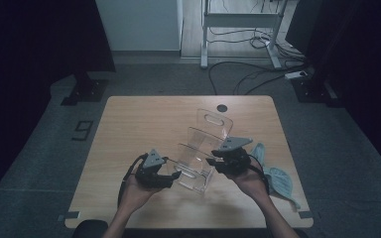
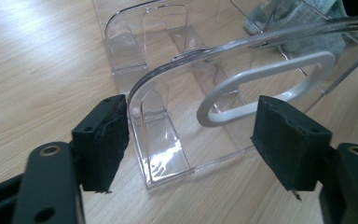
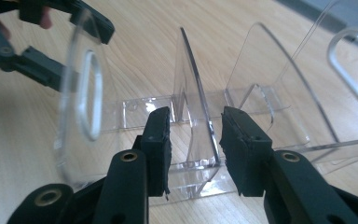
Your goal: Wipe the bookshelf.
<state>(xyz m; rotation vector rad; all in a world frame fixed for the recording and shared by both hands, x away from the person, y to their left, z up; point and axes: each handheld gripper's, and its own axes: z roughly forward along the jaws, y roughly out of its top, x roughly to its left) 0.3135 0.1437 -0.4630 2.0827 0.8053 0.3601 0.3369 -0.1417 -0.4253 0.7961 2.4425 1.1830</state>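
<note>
Clear acrylic divider rack (image 1: 198,158) sits mid-table. My left gripper (image 1: 171,179), jaws apart, straddles its near end panel without pinching. My right gripper (image 1: 217,163), just right, brackets a middle panel, unclamped. Closing off-centre could tip or skid the rack.

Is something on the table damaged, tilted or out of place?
Nothing looks broken. The clear plastic rack sits askew on the wooden table, its dividers leaning. A crumpled pale green cloth hangs over the table's right edge, near the right gripper.
</note>
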